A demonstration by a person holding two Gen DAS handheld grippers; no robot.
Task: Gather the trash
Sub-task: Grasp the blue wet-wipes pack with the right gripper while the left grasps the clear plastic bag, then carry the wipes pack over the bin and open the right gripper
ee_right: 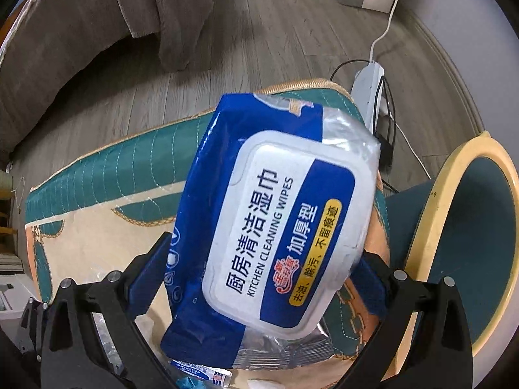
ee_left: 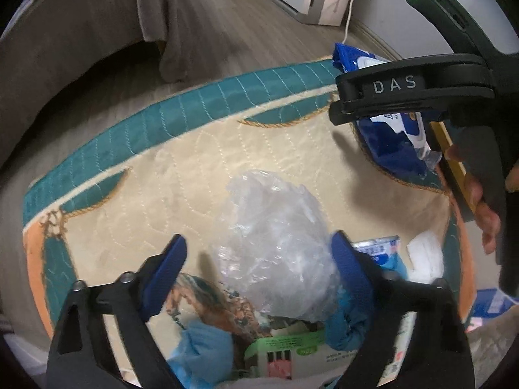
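Note:
My left gripper is open, with a crumpled clear plastic bag standing between its blue pads; whether the pads touch it is unclear. Below it lie blue crumpled pieces, a green-and-white carton and a small blue-and-white packet. My right gripper is shut on a blue pack of kitchen cleaning wipes, held above the quilted mat. The right gripper's black body and the wipes pack show at the upper right of the left wrist view.
A teal bin with a cream rim stands at the right. A power strip with cables lies on the wood floor beyond the mat. A grey sofa with a blanket is at the back left. White tissue lies on the mat.

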